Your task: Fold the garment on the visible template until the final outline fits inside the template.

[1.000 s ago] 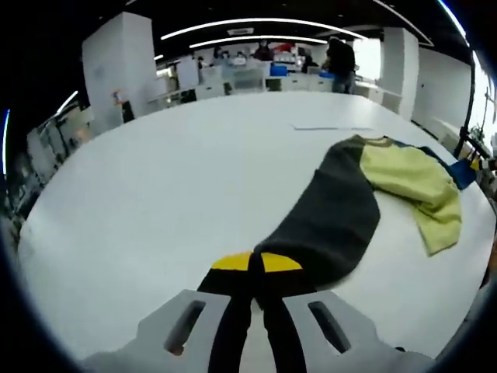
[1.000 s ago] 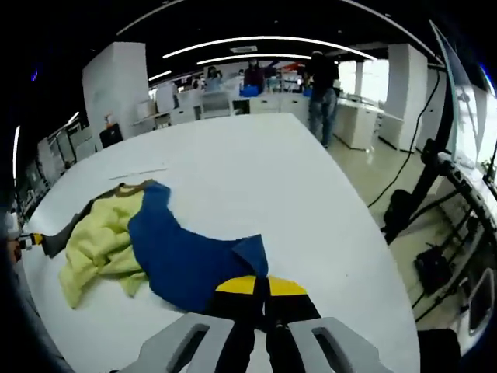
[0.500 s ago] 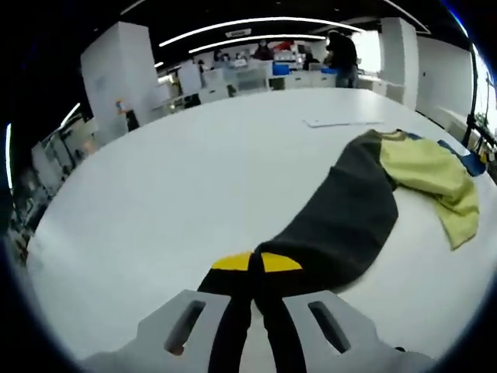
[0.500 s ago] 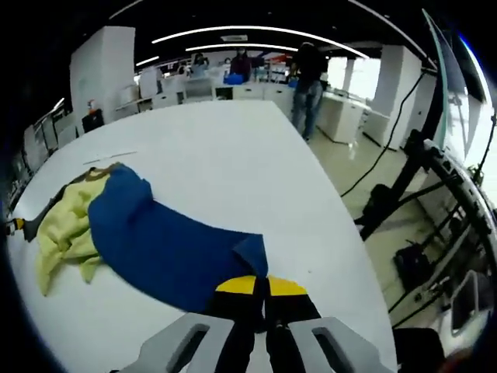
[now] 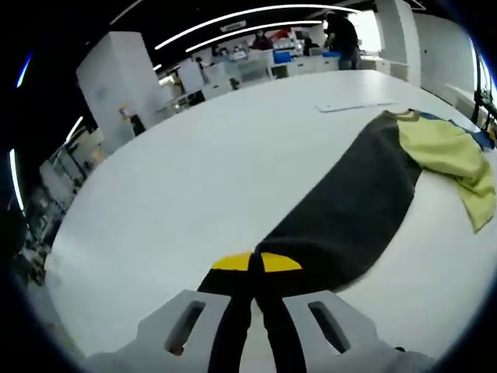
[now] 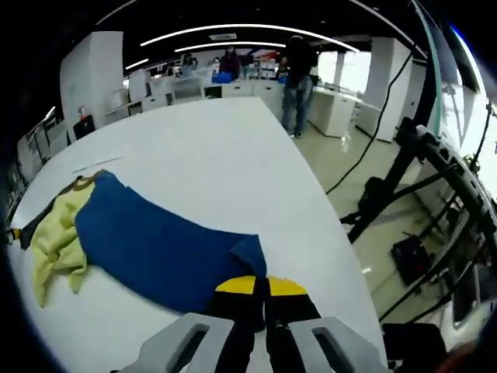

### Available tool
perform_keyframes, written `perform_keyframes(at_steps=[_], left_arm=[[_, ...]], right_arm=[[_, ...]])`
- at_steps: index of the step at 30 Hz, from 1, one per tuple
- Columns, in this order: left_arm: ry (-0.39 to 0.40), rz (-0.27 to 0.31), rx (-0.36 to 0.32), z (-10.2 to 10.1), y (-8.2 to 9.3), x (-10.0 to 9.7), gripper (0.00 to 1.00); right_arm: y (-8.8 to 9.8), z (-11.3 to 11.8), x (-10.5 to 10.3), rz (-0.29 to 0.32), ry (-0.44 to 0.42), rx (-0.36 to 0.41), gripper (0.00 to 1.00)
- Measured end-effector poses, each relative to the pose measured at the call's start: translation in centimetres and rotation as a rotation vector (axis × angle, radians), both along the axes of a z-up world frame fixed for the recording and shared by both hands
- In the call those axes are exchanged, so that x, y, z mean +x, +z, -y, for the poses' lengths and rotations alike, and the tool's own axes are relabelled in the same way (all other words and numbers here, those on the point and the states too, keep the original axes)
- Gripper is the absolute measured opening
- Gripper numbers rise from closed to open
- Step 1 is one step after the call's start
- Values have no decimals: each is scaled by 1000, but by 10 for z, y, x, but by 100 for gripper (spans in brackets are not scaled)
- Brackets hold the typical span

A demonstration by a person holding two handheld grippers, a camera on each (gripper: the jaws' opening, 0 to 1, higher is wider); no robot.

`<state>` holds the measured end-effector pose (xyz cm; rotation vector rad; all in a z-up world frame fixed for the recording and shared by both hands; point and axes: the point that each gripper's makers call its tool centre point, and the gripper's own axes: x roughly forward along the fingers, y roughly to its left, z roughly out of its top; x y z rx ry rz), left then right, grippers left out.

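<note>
Both grippers are pinched on opposite sleeves of the shirt (image 5: 365,202), which lies on the white table (image 5: 194,163). The left gripper (image 5: 255,268) has its jaws together on the end of the dark grey sleeve (image 5: 342,217); the right gripper (image 6: 260,291) has its jaws together on the end of the blue sleeve (image 6: 155,241). Between them the yellow body (image 5: 446,151) is bunched, with its brown collar (image 6: 81,183) toward the far side of the table.

The shirt's long axis runs sleeve to sleeve, from one gripper to the other, roughly along the near edge of the table. In the left gripper view the grey sleeve stretches away right and far; in the right gripper view the blue sleeve stretches away left and far. The collar points far, the hem near.

Risks, as I judge them: the body is crumpled, so a fold made now would likely trap wrinkles and leave an outline too wide. Pulling the sleeves harder could slip the cloth out of a pinch or drag the shirt askew. The right gripper sits near the table's right edge, so a sleeve released there could hang over it. A thin sheet or outline (image 5: 357,106) lies farther back on the table; I cannot tell whether it is the template, so the shirt's placement relative to it is uncertain.
</note>
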<state>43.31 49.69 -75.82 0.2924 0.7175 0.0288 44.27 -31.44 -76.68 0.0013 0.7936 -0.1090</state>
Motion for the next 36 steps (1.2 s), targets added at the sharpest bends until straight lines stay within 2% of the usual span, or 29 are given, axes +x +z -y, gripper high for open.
perform_keyframes(at_steps=[6, 10, 13, 17, 19, 20, 23, 26, 32, 36], left_arm=[[0, -23, 30, -6, -2, 0, 0], [5, -34, 47, -11, -3, 1, 0], [9, -37, 41, -11, -3, 1, 0], [8, -34, 32, -8, -2, 1, 1], [2, -29, 39, -8, -1, 1, 2], [4, -20, 33, -8, 1, 1, 4], [15, 8, 12, -9, 8, 1, 12], [27, 32, -28, -6, 13, 1, 18], [-43, 87, -114, 23, 23, 2, 33], [-103, 95, -147, 44, 27, 0, 41]], right_arm=[[-4, 4, -1, -13, -19, 6, 0], [-4, 12, -1, -10, -38, -23, 0], [-5, 10, 1, -2, -62, 23, 0], [-5, 12, 1, 5, -62, 14, 0], [-6, 12, 0, 3, -84, 40, 0], [-7, 10, -1, 5, -110, 82, 2], [-1, 8, -2, 21, -111, 94, 10], [6, -5, -2, 41, -78, 108, 20], [14, -35, -4, 63, 1, 157, 35], [18, -60, -5, 66, 68, 184, 42]])
